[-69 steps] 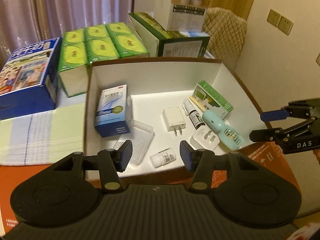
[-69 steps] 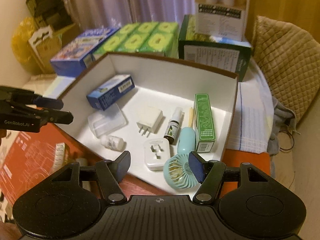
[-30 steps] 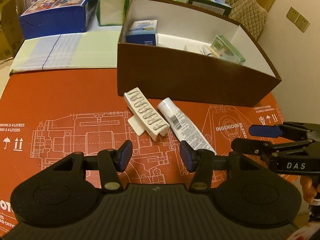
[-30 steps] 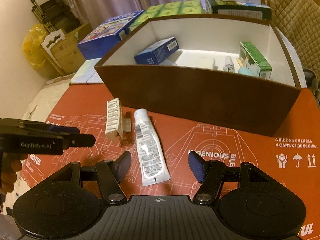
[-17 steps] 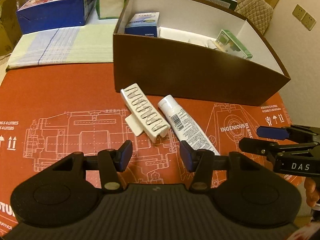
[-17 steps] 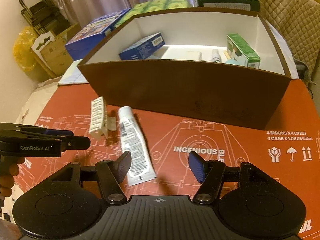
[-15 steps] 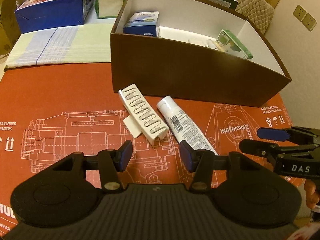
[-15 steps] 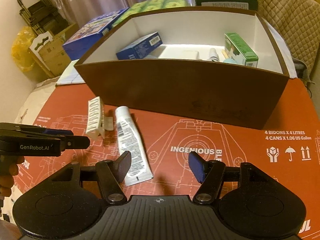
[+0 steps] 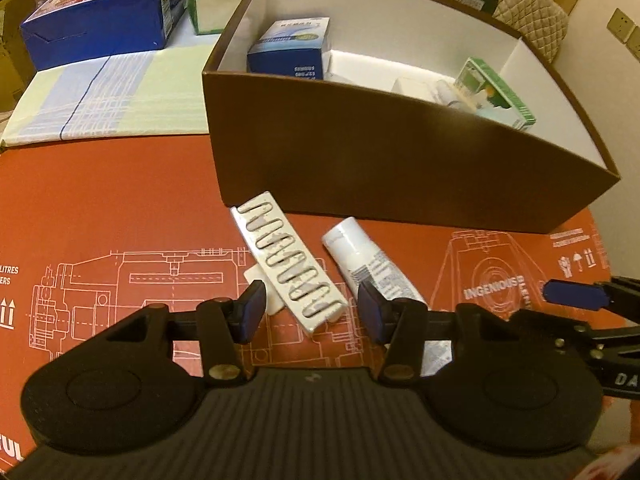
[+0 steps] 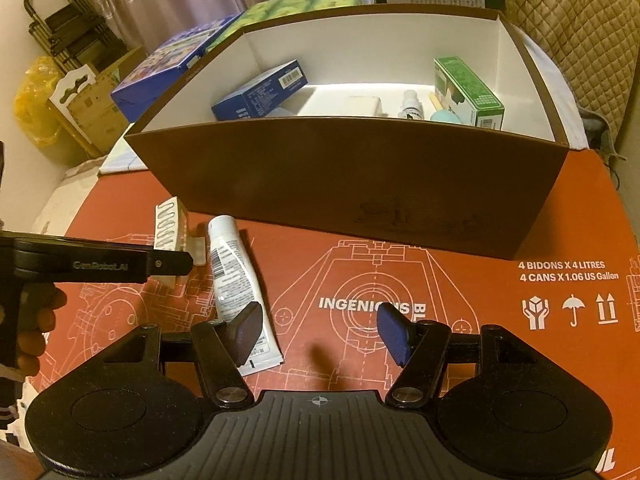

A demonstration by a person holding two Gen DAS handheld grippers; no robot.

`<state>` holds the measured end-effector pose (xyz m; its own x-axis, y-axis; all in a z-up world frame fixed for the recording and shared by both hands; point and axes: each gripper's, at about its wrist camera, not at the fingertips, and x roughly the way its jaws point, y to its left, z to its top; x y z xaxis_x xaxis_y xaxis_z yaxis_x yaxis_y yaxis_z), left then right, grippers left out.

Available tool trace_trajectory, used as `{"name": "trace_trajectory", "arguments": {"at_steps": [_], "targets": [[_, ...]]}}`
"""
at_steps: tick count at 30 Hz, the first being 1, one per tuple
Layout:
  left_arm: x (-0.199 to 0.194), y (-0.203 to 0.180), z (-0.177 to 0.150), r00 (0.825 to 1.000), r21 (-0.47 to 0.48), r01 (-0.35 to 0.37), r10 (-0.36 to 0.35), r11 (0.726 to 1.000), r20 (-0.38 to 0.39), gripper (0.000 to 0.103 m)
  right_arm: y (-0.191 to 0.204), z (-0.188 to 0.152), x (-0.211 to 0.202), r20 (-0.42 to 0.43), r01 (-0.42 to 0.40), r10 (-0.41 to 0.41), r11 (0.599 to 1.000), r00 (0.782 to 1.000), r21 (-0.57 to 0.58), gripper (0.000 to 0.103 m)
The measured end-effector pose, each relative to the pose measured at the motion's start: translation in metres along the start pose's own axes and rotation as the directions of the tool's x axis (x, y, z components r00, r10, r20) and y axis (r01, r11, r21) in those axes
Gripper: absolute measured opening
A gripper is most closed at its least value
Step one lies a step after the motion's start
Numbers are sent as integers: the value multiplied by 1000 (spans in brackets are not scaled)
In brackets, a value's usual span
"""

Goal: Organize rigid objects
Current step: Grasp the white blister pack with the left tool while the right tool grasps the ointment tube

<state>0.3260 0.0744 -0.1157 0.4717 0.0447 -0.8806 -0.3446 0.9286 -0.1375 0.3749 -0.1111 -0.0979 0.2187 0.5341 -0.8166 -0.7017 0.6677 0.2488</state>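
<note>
Pickup step, I judge — the left claw [image 9: 310,312], jaws closing but not yet touching, straddles the white slotted clip [image 9: 290,270] beside the tube [image 9: 372,268]; the right claw [image 10: 322,332] hangs open and empty — next: pinch, lift into the brown box [image 9: 400,160].

Box [image 9: 400,168]: matt brown card outside, smooth white inside.
Tube [image 10: 232,276]: glossy white plastic, printed.
Slotted clip [image 9: 288,268]: smooth, shiny white plastic.
Mat [image 10: 480,292]: matt orange printed card.
Cloth [image 9: 100,96], at ten o'clock: woven, striped.

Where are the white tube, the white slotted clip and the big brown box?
White squeeze tube [image 10: 232,276], right wrist view, on its printed middle.
White slotted plastic clip [image 9: 288,264], left wrist view, on its slotted top.
Big brown cardboard box [image 10: 352,176], right wrist view, on its front wall.
</note>
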Motion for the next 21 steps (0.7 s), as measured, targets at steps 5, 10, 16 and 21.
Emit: {"name": "trace_trajectory", "arguments": {"at_steps": [5, 10, 16, 21], "targets": [[1, 2, -2, 1000, 6, -11, 11, 1000, 12, 31, 4, 3, 6, -9, -10, 10, 999, 1000, -33, 61], [-4, 8, -7, 999, 19, -41, 40, 999, 34, 23, 16, 8, 16, -18, -34, 33, 995, 999, -94, 61], [-13, 25, -17, 995, -12, -87, 87, 996, 43, 23, 37, 11, 35, -44, -74, 67, 981, 997, -177, 61], [-22, 41, -27, 992, -57, -115, 117, 992, 35, 23, 54, 10, 52, -59, -100, 88, 967, 994, -235, 61]]}}
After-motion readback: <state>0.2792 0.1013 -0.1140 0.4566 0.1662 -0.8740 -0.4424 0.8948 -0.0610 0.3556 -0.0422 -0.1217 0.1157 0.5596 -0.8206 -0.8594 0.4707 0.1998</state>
